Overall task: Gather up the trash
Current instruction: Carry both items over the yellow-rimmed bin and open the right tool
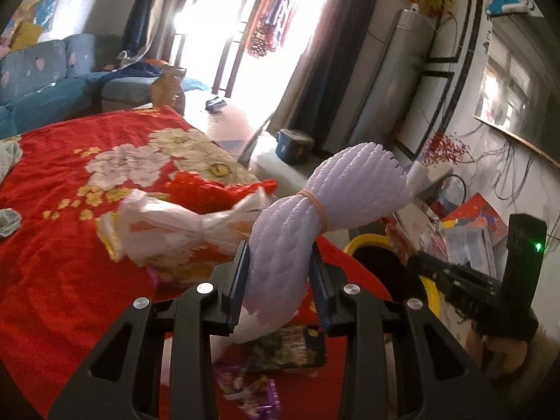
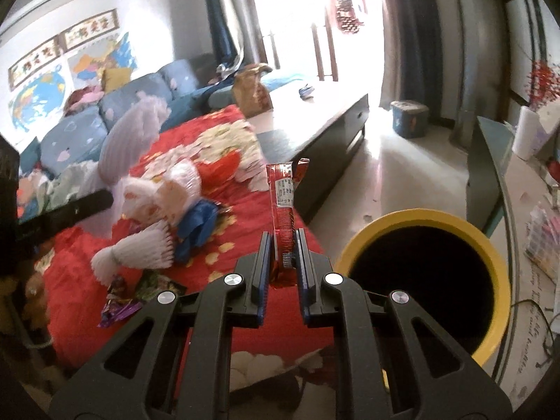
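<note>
Right wrist: right hand-held gripper (image 2: 283, 245), tilted downward, clamps red wrapper (image 2: 282, 206) upright.

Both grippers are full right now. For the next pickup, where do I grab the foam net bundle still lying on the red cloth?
Take the foam net bundle at its pinched waist, where the tie cinches it narrow; both ends fan out too wide for a neat pinch. It lies flat on the red cloth, so come from above with the fingers straddling the waist, clear of the blue scrap beside it.
</note>
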Demonstrator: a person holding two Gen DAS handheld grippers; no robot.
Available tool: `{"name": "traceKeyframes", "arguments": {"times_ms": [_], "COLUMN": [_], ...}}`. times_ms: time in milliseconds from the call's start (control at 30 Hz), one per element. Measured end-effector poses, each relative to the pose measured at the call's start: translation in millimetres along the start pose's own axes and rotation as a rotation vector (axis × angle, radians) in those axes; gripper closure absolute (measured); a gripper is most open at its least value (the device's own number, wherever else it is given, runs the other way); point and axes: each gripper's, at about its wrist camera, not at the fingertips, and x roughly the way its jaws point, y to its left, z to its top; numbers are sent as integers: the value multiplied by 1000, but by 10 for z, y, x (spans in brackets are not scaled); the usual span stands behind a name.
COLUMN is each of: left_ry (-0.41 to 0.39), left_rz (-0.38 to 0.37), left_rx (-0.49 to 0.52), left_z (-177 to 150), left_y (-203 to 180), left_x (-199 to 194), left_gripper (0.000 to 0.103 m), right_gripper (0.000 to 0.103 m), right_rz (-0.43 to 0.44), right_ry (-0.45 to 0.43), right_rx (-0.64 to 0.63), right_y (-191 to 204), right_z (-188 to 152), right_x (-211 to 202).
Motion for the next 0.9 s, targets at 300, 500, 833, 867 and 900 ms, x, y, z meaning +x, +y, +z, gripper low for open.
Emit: {"name": "traceKeyframes", "arguments": {"times_ms": [300, 500, 833, 867, 900], "left_ry": [47, 78, 128, 135, 146], "left_rz": [-9, -16, -32, -32, -32], "left_rx": [46, 75, 156, 163, 171], "left_z": [-29, -48, -121, -132, -148], "left_y": [-275, -436, -810, -846, -889], "left_x": [187, 308, 533, 565, 607], "left_gripper": [71, 71, 71, 71, 71], "right_gripper": [94, 94, 94, 94, 94], "right_rz": [-61, -94, -156, -164, -169], "right_ry": [-43, -61, -78, -81, -81], "right_rx": [87, 141, 233, 242, 249], "right_y": [-319, -529, -894, -937, -967], "right_z": [31, 19, -33, -42, -47], "right_x": [-102, -155, -219, -234, -245]}}
